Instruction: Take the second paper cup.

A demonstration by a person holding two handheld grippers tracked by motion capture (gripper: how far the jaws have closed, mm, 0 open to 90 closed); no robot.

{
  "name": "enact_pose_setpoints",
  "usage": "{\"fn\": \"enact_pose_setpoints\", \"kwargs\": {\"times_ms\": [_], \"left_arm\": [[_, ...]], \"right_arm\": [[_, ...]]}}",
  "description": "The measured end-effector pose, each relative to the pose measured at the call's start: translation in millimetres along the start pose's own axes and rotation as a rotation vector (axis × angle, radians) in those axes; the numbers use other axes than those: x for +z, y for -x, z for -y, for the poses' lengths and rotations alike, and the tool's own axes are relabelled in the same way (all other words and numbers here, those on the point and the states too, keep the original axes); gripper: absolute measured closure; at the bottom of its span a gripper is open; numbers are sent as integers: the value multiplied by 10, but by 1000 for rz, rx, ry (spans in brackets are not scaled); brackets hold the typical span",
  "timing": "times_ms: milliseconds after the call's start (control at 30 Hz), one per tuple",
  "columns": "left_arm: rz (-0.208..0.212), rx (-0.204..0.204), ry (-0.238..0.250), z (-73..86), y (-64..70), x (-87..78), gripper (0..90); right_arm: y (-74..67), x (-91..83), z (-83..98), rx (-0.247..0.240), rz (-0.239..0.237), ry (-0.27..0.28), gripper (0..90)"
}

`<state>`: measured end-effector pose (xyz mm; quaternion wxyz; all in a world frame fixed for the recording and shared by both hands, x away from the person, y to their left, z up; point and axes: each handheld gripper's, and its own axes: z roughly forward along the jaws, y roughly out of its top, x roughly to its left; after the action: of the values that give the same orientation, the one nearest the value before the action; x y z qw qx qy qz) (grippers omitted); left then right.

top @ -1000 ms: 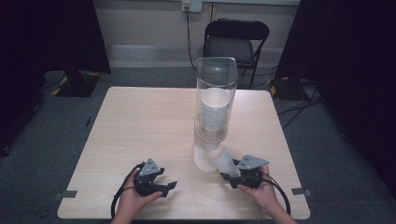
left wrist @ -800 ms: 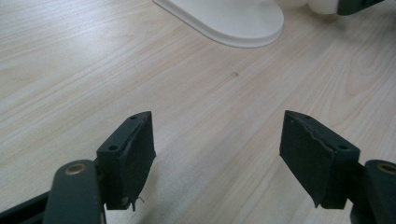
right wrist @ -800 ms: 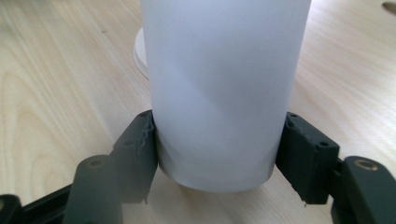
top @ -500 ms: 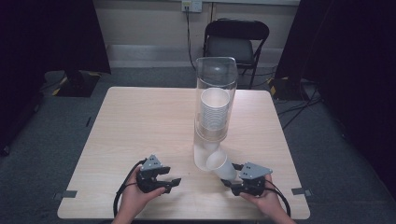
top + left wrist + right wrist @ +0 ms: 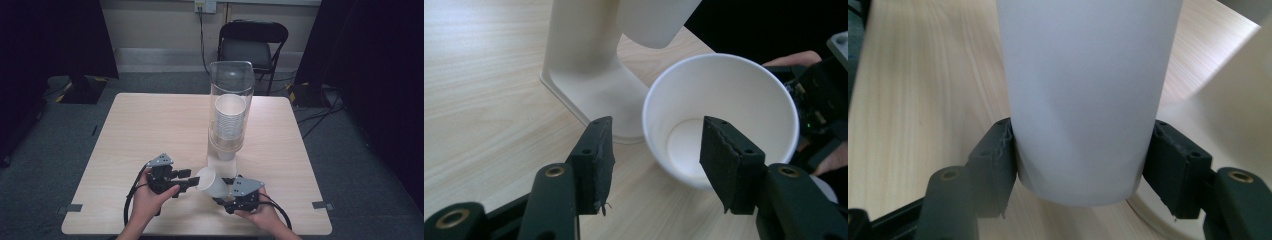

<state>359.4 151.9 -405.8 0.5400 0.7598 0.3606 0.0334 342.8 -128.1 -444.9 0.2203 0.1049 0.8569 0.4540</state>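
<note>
Hands sit at the table's near edge. Right gripper clamps a paper cup near its base, tilted left; left gripper, jaws apart, straddles its rim. Just beyond stands the cup dispenser.

A white paper cup sits at the near edge of the table, tipped on its side with its open mouth facing left; it is empty, its rim round and its wall slightly dented near the base. Just beyond it stands a clear tube cup dispenser on a white foot, upright at the table's middle right, holding a stack of white paper cups with the lowest poking out below.
</note>
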Motion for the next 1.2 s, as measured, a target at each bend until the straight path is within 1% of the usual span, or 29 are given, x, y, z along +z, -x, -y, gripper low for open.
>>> {"fn": "enact_pose_setpoints", "kwargs": {"times_ms": [100, 133, 167, 200, 233, 267, 300, 333, 367, 400, 433, 500, 533, 567, 600, 667, 700, 767, 800, 833, 867, 933, 967, 1000, 1033, 1067, 1100, 1133, 1200], "left_arm": [[-1, -26, -39, -3, -17, 35, 630], [-11, -33, -57, -5, -18, 40, 723], [-41, -43, -77, -8, -23, 39, 762], [-57, -46, -93, -15, -31, 35, 795], [-55, -73, -100, -22, -47, 33, 817], [-36, -113, -102, -33, -60, 24, 839], [-45, -125, -112, -49, -59, 15, 855], [-85, -94, -135, -70, -47, 7, 872], [-87, -101, -135, -80, -49, -1, 874], [-83, -123, -129, -92, -59, -19, 873], [-88, -130, -122, -101, -71, -36, 873], [-137, -126, -121, -123, -102, -78, 872], [-153, -131, -119, -129, -125, -95, 871], [-180, -155, -113, -140, -186, -139, 871], [-202, -159, -110, -144, -221, -162, 869], [-248, -164, -107, -149, -274, -198, 869], [-257, -172, -103, -151, -294, -215, 868], [-289, -180, -103, -159, -347, -254, 867], [-317, -173, -116, -165, -371, -272, 866], [-335, -184, -114, -165, -396, -282, 866], [-347, -192, -121, -164, -434, -299, 865], [-356, -211, -106, -158, -472, -309, 862], [-351, -212, -112, -160, -489, -320, 860], [-347, -215, -100, -159, -497, -322, 848], [-337, -214, -79, -156, -506, -323, 809], [-322, -215, -53, -153, -503, -320, 738], [-319, -202, -47, -153, -495, -323, 713], [-314, -174, -42, -153, -489, -329, 684], [-301, -134, -24, -143, -478, -342, 598]], "right_arm": [[-36, 70, -60, -14, -16, 15, 343], [-46, 85, -80, -15, -22, 18, 342], [-52, 100, -96, -18, -19, 18, 340], [-57, 120, -107, -16, -19, 13, 339], [-60, 128, -109, -17, -17, 10, 338], [-65, 141, -109, -20, -16, 1, 333], [-72, 155, -105, -20, -12, -9, 321], [-76, 162, -96, -9, -12, -14, 282], [-72, 154, -87, -3, 9, -16, 243], [-64, 142, -81, 7, 15, -16, 224], [-45, 122, -69, 13, 24, -12, 227], [-4, 76, -39, 33, 49, -7, 228], [17, 60, -23, 50, 52, -3, 228], [39, 43, -7, 66, 54, -2, 227], [82, 12, 28, 92, 78, -7, 221], [128, -16, 55, 118, 85, -3, 225], [141, -26, 60, 130, 92, -8, 223], [174, -42, 71, 144, 98, -4, 225], [188, -48, 77, 152, 105, -8, 222], [199, -58, 83, 157, 114, -12, 221], [208, -63, 92, 162, 113, -12, 221], [219, -76, 111, 158, 119, -20, 220], [220, -85, 120, 160, 122, -23, 219], [223, -92, 128, 160, 125, -27, 219], [227, -99, 134, 156, 127, -30, 222], [230, -104, 138, 154, 134, -35, 220], [236, -111, 140, 158, 139, -29, 220], [244, -118, 141, 166, 136, -26, 221], [261, -129, 144, 171, 142, -22, 223]]}}
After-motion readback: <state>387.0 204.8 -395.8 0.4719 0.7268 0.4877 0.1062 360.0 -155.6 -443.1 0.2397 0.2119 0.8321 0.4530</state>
